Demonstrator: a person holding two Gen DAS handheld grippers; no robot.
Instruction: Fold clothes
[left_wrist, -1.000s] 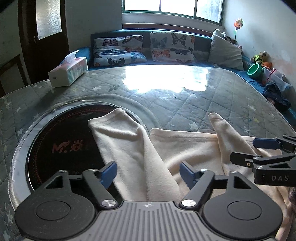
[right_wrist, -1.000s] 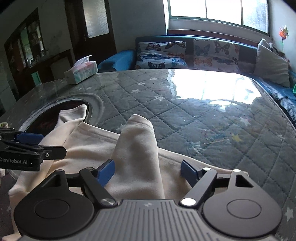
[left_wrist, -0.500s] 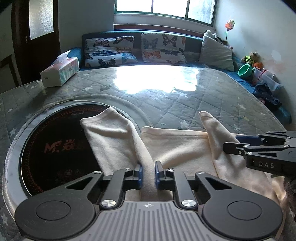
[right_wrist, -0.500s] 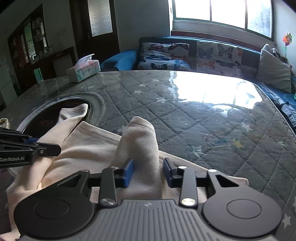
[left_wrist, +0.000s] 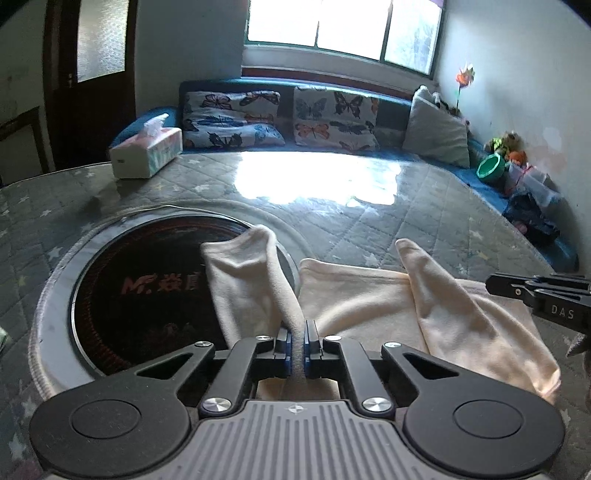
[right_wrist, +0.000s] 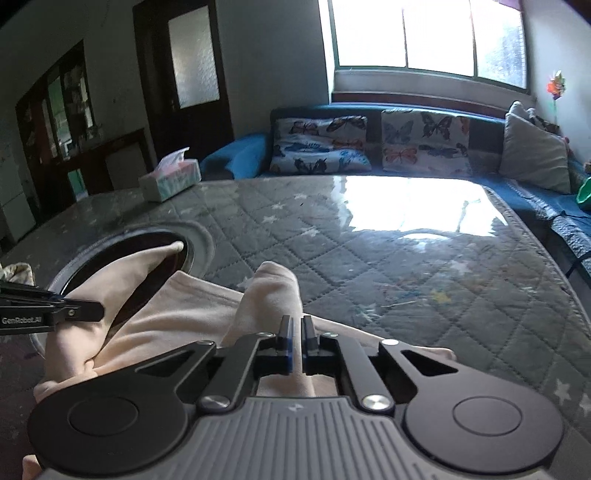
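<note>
Pinching a ridge of the cream garment (left_wrist: 354, 295), left tool (left_wrist: 295, 338) and right tool (right_wrist: 294, 341) should lift evenly, keeping both sides level above the table (right_wrist: 406, 258)

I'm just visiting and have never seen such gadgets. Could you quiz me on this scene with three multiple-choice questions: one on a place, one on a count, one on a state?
1. Where does the tissue box stand?
A. far left of the quilted table
B. on the sofa
C. on the garment

2. How many butterfly cushions lie on the sofa?
A. one
B. two
C. four

3. What is the left gripper doing?
A. hanging open
B. pinching the cream garment
C. holding the box

Answers:
1 A, it sits at the table's far-left edge.
2 B, two printed cushions lie side by side.
3 B, cloth is clamped between its fingers.
</note>
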